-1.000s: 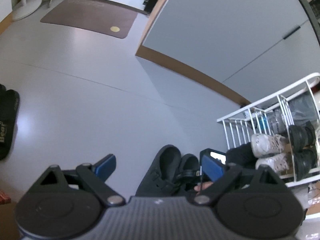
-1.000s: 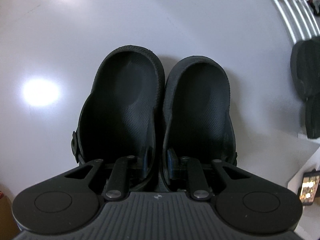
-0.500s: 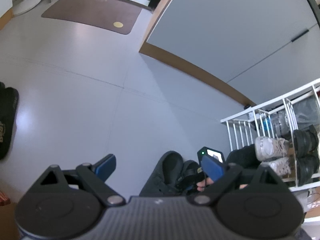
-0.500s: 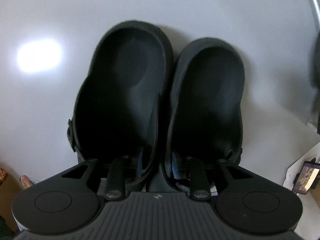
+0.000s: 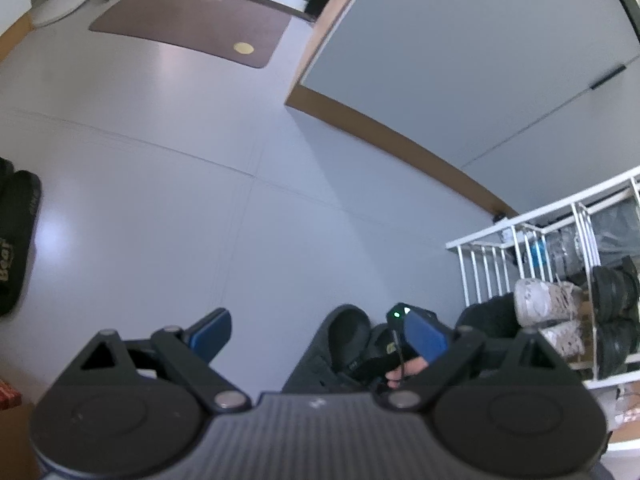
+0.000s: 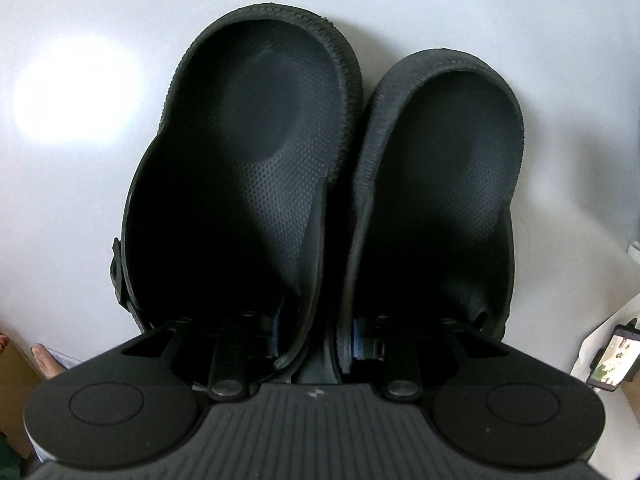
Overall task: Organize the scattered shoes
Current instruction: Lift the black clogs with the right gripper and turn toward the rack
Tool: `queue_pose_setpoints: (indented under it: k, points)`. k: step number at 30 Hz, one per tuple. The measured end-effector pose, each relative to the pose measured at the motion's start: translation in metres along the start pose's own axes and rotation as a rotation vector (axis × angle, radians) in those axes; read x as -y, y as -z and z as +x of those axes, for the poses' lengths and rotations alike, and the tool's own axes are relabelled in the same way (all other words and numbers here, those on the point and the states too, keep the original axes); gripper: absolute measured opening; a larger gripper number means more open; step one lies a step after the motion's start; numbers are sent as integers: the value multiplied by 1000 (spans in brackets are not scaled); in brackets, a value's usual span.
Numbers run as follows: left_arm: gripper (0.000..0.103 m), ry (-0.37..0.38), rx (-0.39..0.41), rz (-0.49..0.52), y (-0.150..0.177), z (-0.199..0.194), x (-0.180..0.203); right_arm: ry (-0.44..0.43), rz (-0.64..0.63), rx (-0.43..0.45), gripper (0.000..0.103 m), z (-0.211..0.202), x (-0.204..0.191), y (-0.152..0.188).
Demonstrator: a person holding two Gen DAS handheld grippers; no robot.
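Black clogs [image 6: 320,184] lie side by side, heels away — right gripper [image 6: 314,340] loosening across their inner walls.

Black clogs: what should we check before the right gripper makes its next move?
1. Pair of black rubber clogs side by side on the pale floor: ok.
2. Right gripper has one finger in each clog with the inner walls between them. Its jaws have just been opening. Pads free of the walls: cannot tell.
3. Left gripper open and empty: ok.
4. Room for the clogs on the white wire shoe rack: cannot tell.
5. Dark slipper tidied away: not ok, it lies apart on the floor.
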State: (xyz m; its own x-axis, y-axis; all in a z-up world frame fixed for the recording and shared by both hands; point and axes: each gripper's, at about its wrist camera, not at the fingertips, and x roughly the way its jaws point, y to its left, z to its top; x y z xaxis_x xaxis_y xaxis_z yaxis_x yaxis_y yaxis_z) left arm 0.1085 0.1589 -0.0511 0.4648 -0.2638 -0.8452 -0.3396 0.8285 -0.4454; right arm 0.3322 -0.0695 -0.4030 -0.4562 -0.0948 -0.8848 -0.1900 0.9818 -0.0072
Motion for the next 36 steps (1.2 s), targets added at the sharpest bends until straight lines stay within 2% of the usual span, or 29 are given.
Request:
queue_pose_setpoints:
  k: [4, 11, 19, 22, 27, 32, 36]
  points:
    - [95, 1, -5, 7, 1, 3, 2, -8, 1, -3, 41, 3, -5, -8]
    - [95, -6, 8, -8, -3, 2, -1, -42, -1, 91, 32, -17, -10, -8]
    - [95, 20, 30, -11, -2, -12, -3, -55, 1, 181, 27, -52, -16, -2]
    - [95, 43, 41, -20, -3, -18, -5, -78, 9, 233, 27, -77, -21, 5]
    - [95, 30, 57, 10, -2, -23, 0, -109, 24, 340, 27, -112, -27, 17]
    - [95, 68, 59, 21, 4, -27, 10, -122, 5, 502, 27, -167, -33, 44]
    - [95, 113, 59, 34, 16, -32, 22, -115, -2, 590, 27, -199, -36, 61]
